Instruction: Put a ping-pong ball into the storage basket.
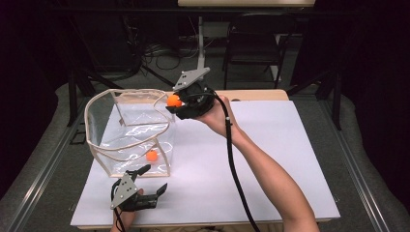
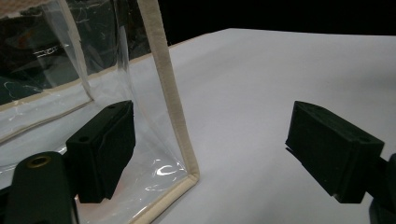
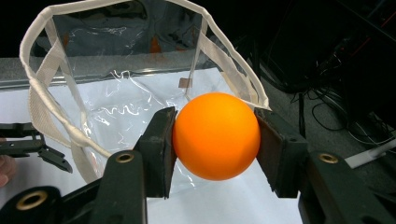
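As clamped — orange ball (image 3: 215, 136) (right tongs (image 3: 215, 140))

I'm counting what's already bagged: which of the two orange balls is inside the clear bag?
The lower orange ball, lying on the clear bag's floor; the other ball is clamped in the right gripper.

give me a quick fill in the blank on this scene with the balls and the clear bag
1. The right hand-held gripper is shut on an ______ ball.
2. A second ball lies ______ the clear bag.
3. The left hand-held gripper has its jaws ______, one beside the bag's corner.
4. The bag stands on a ______ table.

Missing words: orange; inside; open; white
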The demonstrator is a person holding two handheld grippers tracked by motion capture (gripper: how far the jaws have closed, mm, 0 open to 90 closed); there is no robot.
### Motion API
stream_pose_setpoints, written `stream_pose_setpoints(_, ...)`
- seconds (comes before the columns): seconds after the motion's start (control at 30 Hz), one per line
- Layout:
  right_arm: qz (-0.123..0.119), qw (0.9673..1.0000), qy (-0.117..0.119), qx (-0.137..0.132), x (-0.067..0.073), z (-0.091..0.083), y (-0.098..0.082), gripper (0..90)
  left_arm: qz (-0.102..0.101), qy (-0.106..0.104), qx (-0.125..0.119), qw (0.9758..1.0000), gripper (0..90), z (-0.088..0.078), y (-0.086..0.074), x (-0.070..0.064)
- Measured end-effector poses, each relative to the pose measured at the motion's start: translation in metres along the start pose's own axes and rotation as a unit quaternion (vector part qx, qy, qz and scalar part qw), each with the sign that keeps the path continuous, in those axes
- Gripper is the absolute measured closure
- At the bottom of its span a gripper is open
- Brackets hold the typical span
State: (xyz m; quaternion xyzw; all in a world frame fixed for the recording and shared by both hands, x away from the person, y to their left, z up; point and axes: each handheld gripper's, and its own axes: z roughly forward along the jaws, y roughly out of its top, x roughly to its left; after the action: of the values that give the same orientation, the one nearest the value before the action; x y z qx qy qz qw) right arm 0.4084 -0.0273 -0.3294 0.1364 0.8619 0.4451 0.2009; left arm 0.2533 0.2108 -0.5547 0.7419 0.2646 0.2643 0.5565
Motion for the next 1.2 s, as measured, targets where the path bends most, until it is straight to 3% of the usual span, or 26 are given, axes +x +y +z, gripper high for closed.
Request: stream_pose_setpoints(1.2, -0.014, 0.9998, 0.014, -0.004, 0.015, 0.018, 0.018, 51.2, 0.0, -0.001, -0.001, 1.0, 15.7, 0.0, 0.0, 0.0)
